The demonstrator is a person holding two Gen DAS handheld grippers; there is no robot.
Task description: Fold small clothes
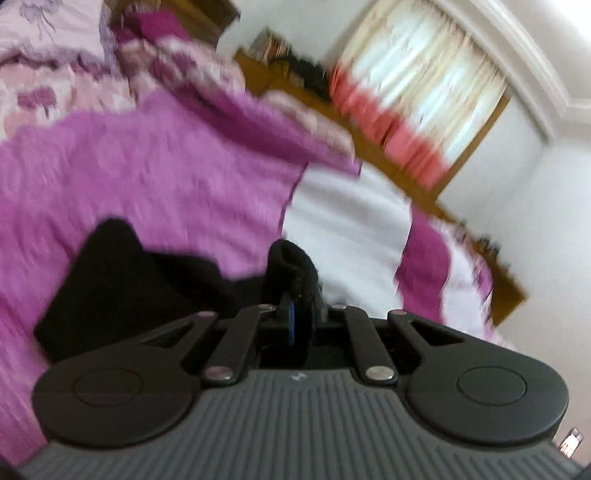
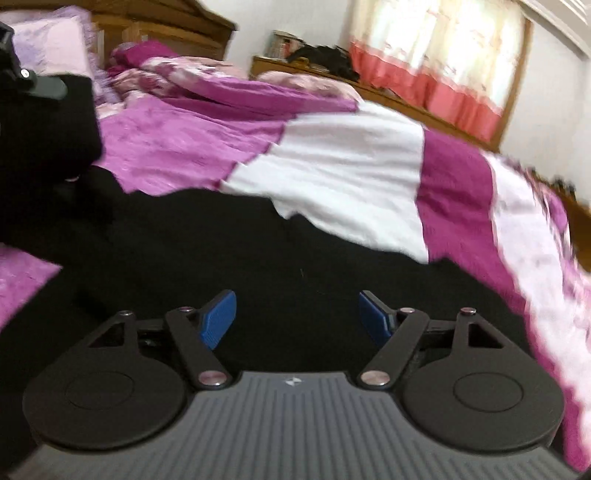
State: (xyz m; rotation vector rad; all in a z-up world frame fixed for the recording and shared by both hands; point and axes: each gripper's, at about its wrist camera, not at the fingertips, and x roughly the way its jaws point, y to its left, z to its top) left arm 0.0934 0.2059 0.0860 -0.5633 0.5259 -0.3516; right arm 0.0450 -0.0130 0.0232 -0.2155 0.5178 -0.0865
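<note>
The left hand-held gripper [image 1: 300, 295] is clenched on a fold of the black garment [image 1: 122, 280], its blue pads [image 1: 291, 317] nearly together with cloth bunched between them. The right hand-held gripper [image 2: 297, 317] is released, its pads [image 2: 218, 321] wide apart just above the same garment [image 2: 258, 251], which lies spread across the bed [image 2: 351, 166]. Beyond it the bedcover runs in purple, white and magenta blocks. Farther back stand a wooden headboard [image 2: 177, 29] and a curtained window [image 2: 439, 48].
</note>
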